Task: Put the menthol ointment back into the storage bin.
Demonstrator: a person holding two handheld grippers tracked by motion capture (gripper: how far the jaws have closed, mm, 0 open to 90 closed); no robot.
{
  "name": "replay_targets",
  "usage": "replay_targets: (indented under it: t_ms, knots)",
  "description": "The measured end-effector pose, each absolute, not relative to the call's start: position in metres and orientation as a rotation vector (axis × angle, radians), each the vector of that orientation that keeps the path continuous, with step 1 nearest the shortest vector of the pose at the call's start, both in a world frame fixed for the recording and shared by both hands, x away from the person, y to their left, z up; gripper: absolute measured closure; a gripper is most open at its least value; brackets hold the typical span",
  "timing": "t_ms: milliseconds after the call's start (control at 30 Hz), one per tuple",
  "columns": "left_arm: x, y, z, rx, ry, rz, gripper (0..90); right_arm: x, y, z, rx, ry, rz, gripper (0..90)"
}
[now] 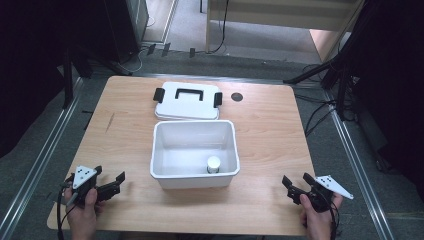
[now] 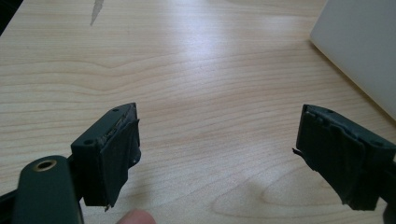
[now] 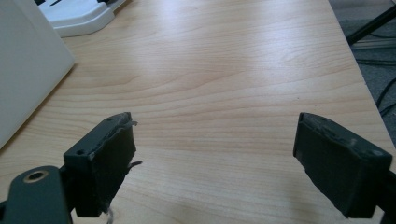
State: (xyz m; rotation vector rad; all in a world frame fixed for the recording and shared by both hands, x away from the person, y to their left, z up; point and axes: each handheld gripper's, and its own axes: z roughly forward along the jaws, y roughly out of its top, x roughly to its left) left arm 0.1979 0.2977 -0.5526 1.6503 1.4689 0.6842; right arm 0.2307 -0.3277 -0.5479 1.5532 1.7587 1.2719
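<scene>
1. landmark: the white bin (image 1: 195, 177) sits mid-table, open at the top. everything below is placed against it.
2. the left gripper (image 1: 111, 186) rests near the table's near edge, well apart from the bin's left wall; its jaws stand wide with nothing between them. in the left gripper view the gripper (image 2: 217, 154) looks over bare wood with the bin's wall (image 2: 359, 46) at the upper right.
3. the right gripper (image 1: 296, 181) lies well apart from the bin's right wall, jaws also wide and empty. the right gripper view has the gripper (image 3: 212, 156) facing along the table, with the bin's corner (image 3: 28, 70) at the left.
4. the lid (image 1: 187, 101) lies flat just behind the bin's far wall, close to it or touching; i cannot tell which. its black handle (image 1: 189, 93) faces up and a black latch (image 1: 158, 95) sits at each short end.
5. a small white canister (image 1: 213, 164) stands upright inside the bin, in the near right corner.
6. judged step: bring both grippers to the lid and close the bin. to do it well, take the lid at its two short ends, one gripper each, lift it level, and carry it straight toward the bin.
7. the lid's long axis runs left to right, parallel with the bin's long axis, so no turning should be needed.
8. lower it squarely so the rim seats all round; the canister stands below the rim and should clear.
</scene>
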Motion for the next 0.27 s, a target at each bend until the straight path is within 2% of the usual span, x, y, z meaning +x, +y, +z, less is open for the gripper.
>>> replay_targets:
  t_ms: [267]
  knots:
    - [0.2006,0.2968,-0.5528,1.664,1.459,0.668,14.6,0.2309,-0.3285,-0.5480,1.580,1.715,1.264,13.2]
